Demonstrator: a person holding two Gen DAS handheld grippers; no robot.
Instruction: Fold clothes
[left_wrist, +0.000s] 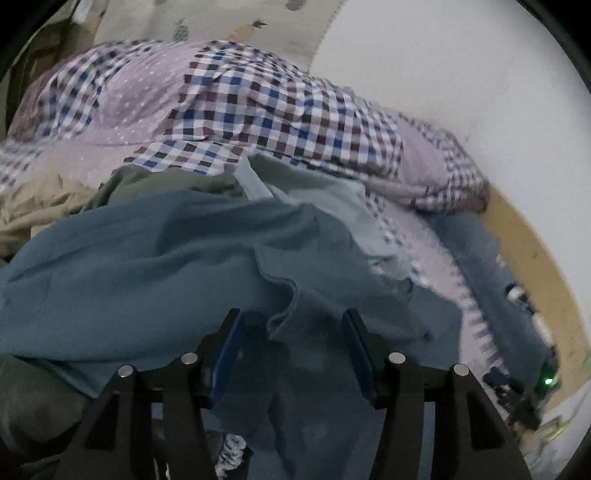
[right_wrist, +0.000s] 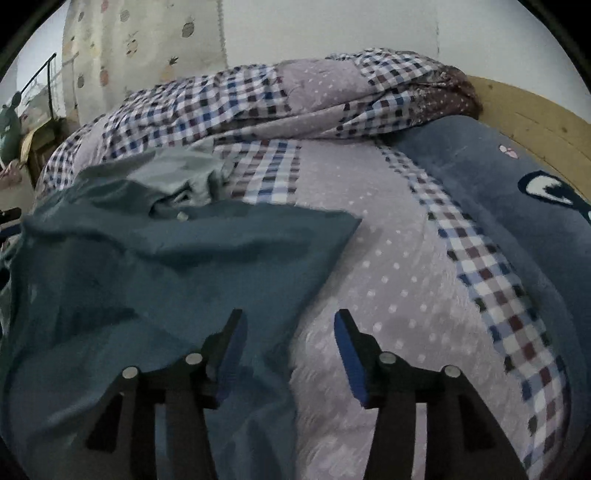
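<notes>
Teal cotton, a shirt-like garment, lay spread over the lilac dotted bedsheet with one corner pointing toward the blue pillow by the wooden headboard. Behind it the checked quilt was heaped along the wall, and a paler grey-green garment sat crumpled at the teal one's far edge.

Both tools were released. The right gripper had its jaws apart, its left finger over the teal cloth and its right finger over bare sheet, nothing pinched. The left gripper also stood open, hovering over a rumpled hem of the same garment with no fabric pressed between the pads.

This read as the interval between folds: the garment laid down and let go, not yet neat. The wavy hem under the left gripper probably needed smoothing. The next move called for each gripper to close on an edge or corner, taking only one layer, then carry it across evenly so the fold landed square.
</notes>
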